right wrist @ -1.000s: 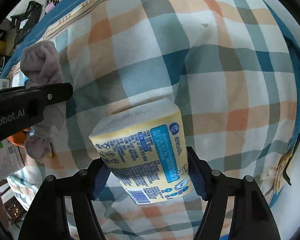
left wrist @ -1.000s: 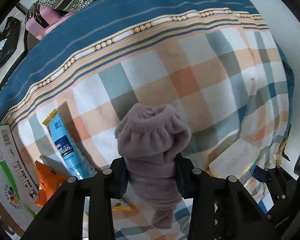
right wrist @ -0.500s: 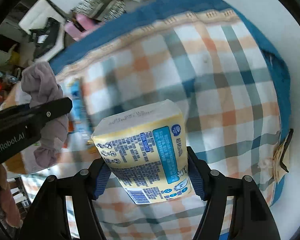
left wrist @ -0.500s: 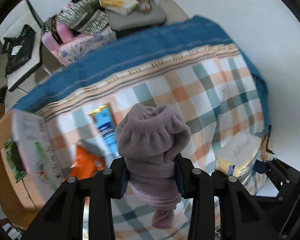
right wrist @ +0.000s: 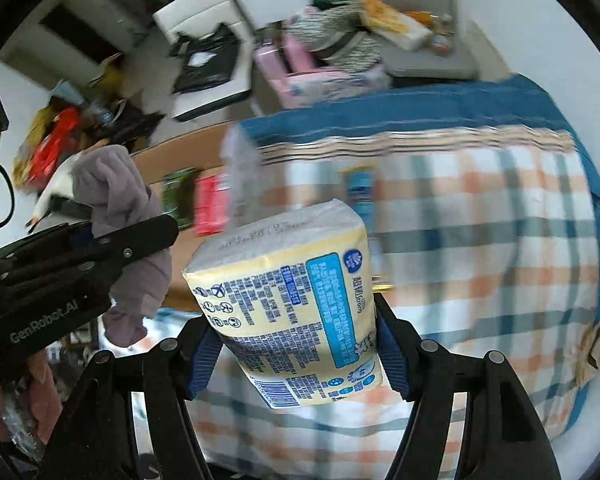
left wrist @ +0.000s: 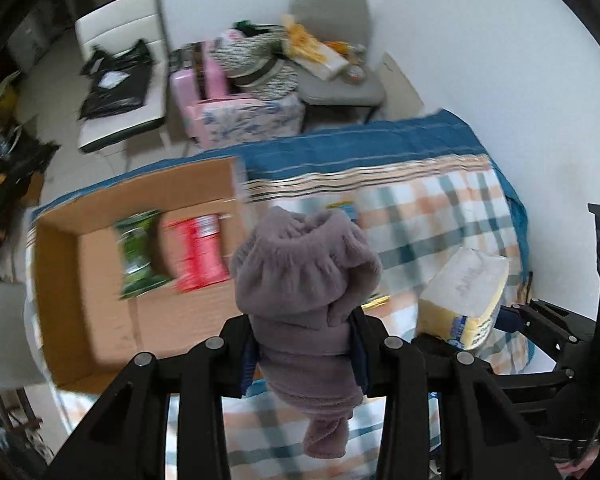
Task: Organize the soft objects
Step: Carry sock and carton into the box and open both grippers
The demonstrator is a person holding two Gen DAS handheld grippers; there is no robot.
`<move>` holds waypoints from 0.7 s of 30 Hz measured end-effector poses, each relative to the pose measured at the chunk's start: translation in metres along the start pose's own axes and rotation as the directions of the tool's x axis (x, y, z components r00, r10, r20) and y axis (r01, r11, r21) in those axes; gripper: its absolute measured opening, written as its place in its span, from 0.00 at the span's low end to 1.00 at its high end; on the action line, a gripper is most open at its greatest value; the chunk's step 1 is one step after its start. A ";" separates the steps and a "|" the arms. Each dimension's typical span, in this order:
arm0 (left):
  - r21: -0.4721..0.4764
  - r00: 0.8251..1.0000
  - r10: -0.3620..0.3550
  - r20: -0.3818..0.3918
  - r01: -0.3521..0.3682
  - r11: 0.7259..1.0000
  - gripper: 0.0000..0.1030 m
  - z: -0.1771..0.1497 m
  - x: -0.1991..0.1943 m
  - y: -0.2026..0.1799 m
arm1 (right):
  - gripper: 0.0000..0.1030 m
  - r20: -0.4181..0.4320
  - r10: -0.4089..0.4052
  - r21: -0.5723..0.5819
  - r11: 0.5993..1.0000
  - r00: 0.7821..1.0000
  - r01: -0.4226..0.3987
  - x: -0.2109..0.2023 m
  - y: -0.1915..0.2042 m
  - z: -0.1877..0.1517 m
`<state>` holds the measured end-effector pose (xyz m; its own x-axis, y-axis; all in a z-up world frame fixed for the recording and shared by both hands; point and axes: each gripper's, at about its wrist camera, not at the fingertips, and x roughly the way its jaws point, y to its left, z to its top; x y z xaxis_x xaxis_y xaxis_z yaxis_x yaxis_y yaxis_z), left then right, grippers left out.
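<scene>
My left gripper (left wrist: 302, 350) is shut on a fuzzy mauve sock (left wrist: 304, 280) and holds it high above the checked bed. The sock also shows at the left of the right wrist view (right wrist: 116, 200). My right gripper (right wrist: 296, 354) is shut on a yellow pack of tissues (right wrist: 284, 304), also held in the air; the pack shows at the right of the left wrist view (left wrist: 462, 300). An open cardboard box (left wrist: 80, 280) lies on the bed to the left, with a green packet (left wrist: 138, 254) and a red packet (left wrist: 198, 252) inside.
The bed has a checked blanket (right wrist: 480, 248) with a blue border. A blue packet (right wrist: 362, 196) lies on the blanket beside the box. Beyond the bed stand a grey chair (left wrist: 340, 80) piled with things, a pink box (left wrist: 236, 116) and a white chair (left wrist: 120, 76).
Both grippers have risen well above the bed with their loads. The view now takes in the open cardboard box and the room beyond the bed.
</scene>
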<state>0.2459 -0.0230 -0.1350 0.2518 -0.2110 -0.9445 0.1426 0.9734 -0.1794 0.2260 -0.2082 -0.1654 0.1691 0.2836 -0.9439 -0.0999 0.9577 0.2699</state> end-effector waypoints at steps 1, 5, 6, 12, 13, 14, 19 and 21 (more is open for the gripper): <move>-0.015 1.000 0.011 0.004 -0.011 1.000 0.34 -0.005 -0.003 0.013 | 0.68 -0.005 0.004 -0.020 1.000 1.000 -0.004 0.003 0.015 0.001; -0.080 0.999 0.049 0.014 -0.047 0.996 0.34 -0.018 -0.015 0.069 | 0.68 -0.026 0.024 -0.064 0.998 0.999 -0.026 0.015 0.071 0.004; -0.098 0.998 0.059 0.014 -0.057 0.994 0.34 -0.021 -0.017 0.085 | 0.68 -0.035 0.032 -0.067 0.997 0.999 -0.034 0.020 0.086 0.005; -0.143 0.993 0.118 -0.009 -0.118 0.983 0.34 -0.022 -0.008 0.155 | 0.68 -0.070 0.023 -0.082 0.996 0.997 -0.029 0.053 0.141 0.017; -0.145 0.992 0.124 -0.016 -0.125 0.981 0.34 -0.020 -0.003 0.162 | 0.68 -0.076 0.019 -0.082 0.996 0.997 -0.025 0.060 0.144 0.019; -0.147 0.991 0.128 -0.026 -0.130 0.981 0.34 -0.017 0.004 0.172 | 0.68 -0.080 0.009 -0.081 0.997 0.997 -0.016 0.066 0.151 0.022; -0.139 0.985 0.153 -0.077 -0.162 0.977 0.34 0.002 0.040 0.215 | 0.68 -0.109 -0.035 -0.046 0.998 0.993 0.030 0.106 0.168 0.037; -0.131 0.983 0.157 -0.097 -0.169 0.977 0.34 0.010 0.055 0.224 | 0.68 -0.132 -0.048 -0.029 0.999 0.990 0.045 0.123 0.171 0.040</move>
<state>0.3011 0.1831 -0.2243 0.1767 -0.0455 -0.9832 -0.0285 0.9983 -0.0513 0.2694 -0.0078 -0.2273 0.0424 0.2280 -0.9727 -0.1211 0.9676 0.2215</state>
